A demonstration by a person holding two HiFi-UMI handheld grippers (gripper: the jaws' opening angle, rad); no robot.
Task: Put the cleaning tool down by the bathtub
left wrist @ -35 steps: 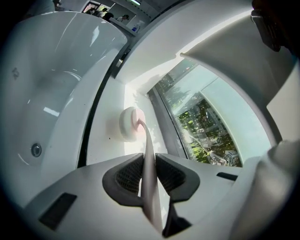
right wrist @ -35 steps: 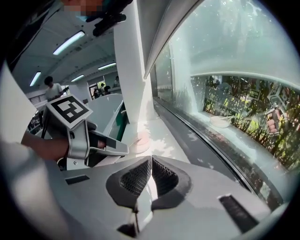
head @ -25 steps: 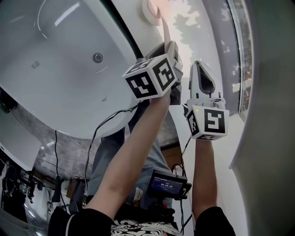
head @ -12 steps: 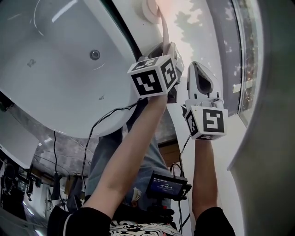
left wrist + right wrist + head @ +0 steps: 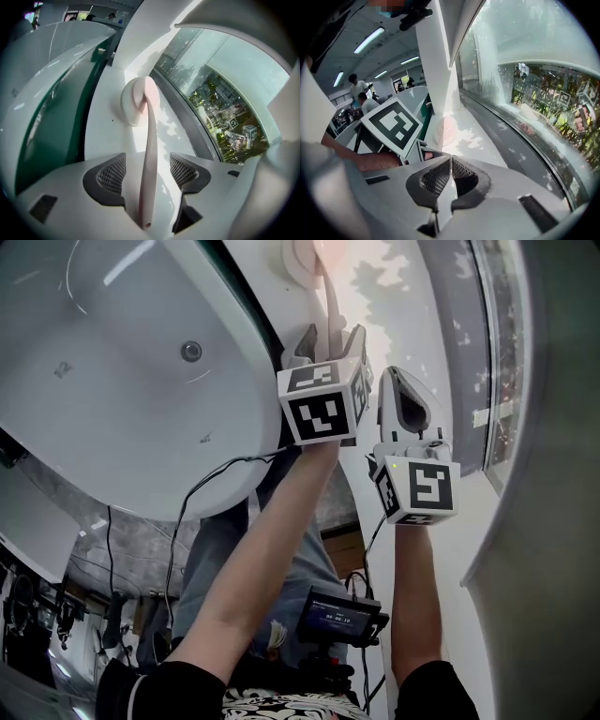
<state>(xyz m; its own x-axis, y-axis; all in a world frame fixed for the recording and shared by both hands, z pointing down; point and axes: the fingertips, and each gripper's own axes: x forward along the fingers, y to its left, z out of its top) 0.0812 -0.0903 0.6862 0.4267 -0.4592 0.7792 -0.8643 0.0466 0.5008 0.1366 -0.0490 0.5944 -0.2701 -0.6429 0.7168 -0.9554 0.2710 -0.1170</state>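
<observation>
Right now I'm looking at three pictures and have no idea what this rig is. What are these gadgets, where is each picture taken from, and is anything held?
No robot here: a person holds a two-jaw gripper in each hand, and the patterned cubes belong to them. One picture comes from a head camera looking steeply down at the bathtub. The other two come from cameras riding on the grippers. The left gripper has just been opening its jaws. The handle of the cleaning tool lies between them, unpressed, its head on the white ledge by the window. The right gripper is shut and empty.
</observation>
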